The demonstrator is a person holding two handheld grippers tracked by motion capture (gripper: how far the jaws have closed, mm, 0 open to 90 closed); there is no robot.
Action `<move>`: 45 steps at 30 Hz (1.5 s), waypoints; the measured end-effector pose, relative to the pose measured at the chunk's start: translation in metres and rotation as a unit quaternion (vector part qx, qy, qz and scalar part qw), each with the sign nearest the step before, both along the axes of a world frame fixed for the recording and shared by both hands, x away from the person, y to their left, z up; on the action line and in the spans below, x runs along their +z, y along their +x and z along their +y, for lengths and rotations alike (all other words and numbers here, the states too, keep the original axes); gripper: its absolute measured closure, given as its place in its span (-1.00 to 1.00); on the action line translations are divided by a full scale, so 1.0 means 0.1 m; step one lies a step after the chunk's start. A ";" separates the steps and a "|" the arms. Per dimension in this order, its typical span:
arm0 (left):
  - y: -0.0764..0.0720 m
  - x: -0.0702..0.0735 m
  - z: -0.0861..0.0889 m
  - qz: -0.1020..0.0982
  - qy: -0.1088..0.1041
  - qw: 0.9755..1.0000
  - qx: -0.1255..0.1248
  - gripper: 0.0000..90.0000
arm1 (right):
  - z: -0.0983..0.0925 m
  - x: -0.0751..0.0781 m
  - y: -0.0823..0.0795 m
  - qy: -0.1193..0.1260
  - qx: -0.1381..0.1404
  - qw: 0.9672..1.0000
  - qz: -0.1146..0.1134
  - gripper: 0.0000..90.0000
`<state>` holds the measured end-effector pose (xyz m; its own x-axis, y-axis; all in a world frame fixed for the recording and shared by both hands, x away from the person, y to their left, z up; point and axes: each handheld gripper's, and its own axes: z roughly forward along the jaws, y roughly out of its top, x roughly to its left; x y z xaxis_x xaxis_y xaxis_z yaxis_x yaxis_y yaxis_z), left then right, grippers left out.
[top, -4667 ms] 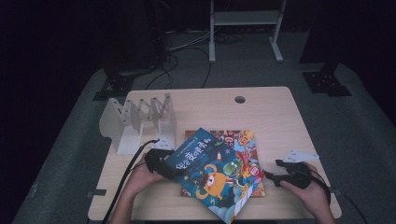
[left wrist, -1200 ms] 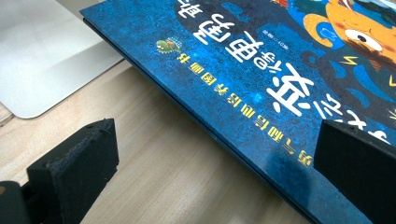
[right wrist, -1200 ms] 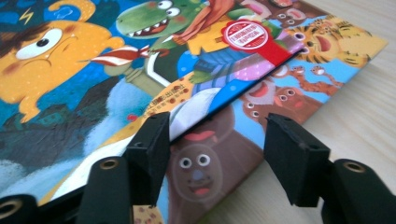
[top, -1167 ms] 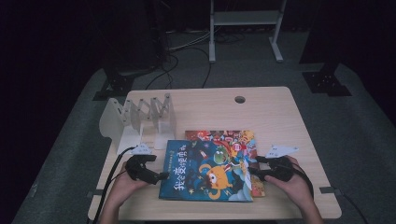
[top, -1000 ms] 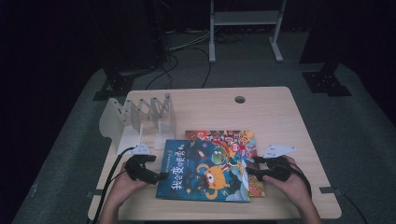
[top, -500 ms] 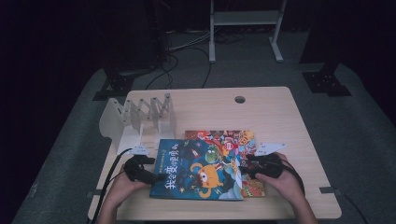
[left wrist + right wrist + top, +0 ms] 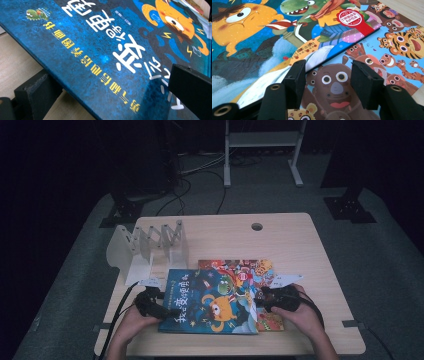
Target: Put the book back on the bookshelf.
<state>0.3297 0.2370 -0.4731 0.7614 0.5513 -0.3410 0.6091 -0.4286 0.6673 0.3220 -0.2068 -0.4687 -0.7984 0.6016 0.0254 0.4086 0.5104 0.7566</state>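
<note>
A blue picture book (image 7: 210, 305) lies flat on top of a colourful animal book (image 7: 250, 269) at the table's front. My left gripper (image 7: 159, 307) is shut on the blue book's left edge. In the left gripper view one jaw sits under the cover (image 7: 100, 37) and the other on top, around the left gripper's (image 7: 108, 80) midpoint. My right gripper (image 7: 265, 299) is at the blue book's right edge. Its jaws (image 7: 329, 66) have just been closing but stand apart over the animal book (image 7: 392, 45) with nothing gripped. The left jaw touches the blue book's (image 7: 249, 50) edge.
A white accordion file rack (image 7: 150, 245) stands at the table's back left. The wooden table (image 7: 290, 245) has a cable hole (image 7: 257, 226) near its far edge. Cables trail from both grippers off the front edge. A metal frame stands on the floor behind.
The blue book, earlier tilted and raised, now lies square and has shifted a little left. My right gripper moved left to the book's right edge; the left hand stayed put.
</note>
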 end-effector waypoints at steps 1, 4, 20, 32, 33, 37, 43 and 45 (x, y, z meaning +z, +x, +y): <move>-0.01 0.01 0.00 0.001 0.004 1.000 -0.002 -1.00 | 0.00 0.00 0.00 0.000 0.000 1.000 0.000 0.01; -0.02 0.04 0.02 0.005 0.008 1.000 -0.006 -1.00 | 0.02 0.01 -0.01 0.000 0.004 1.000 0.005 0.05; -0.24 0.54 0.06 -0.053 -0.022 0.998 -0.011 -1.00 | 0.09 0.03 -0.03 -0.007 0.028 1.000 0.012 0.05; -0.42 0.98 -0.05 -0.110 -0.012 0.993 -0.027 -1.00 | 0.15 0.05 -0.06 -0.016 0.044 0.999 0.020 0.05; -0.41 1.00 -0.06 -0.112 -0.012 0.993 -0.029 -1.00 | 0.15 0.06 -0.07 -0.017 0.044 0.999 0.020 0.05; -0.35 1.07 -0.09 -0.113 -0.010 0.993 -0.033 -1.00 | 0.16 0.06 -0.07 -0.018 0.051 0.998 0.023 0.05; -0.22 1.17 -0.16 -0.106 0.016 0.993 -0.044 -1.00 | 0.16 0.06 -0.09 -0.012 0.058 0.998 0.030 0.04; -0.18 1.22 -0.19 -0.107 0.018 0.993 -0.049 -1.00 | 0.16 0.06 -0.10 -0.012 0.060 0.998 0.031 0.04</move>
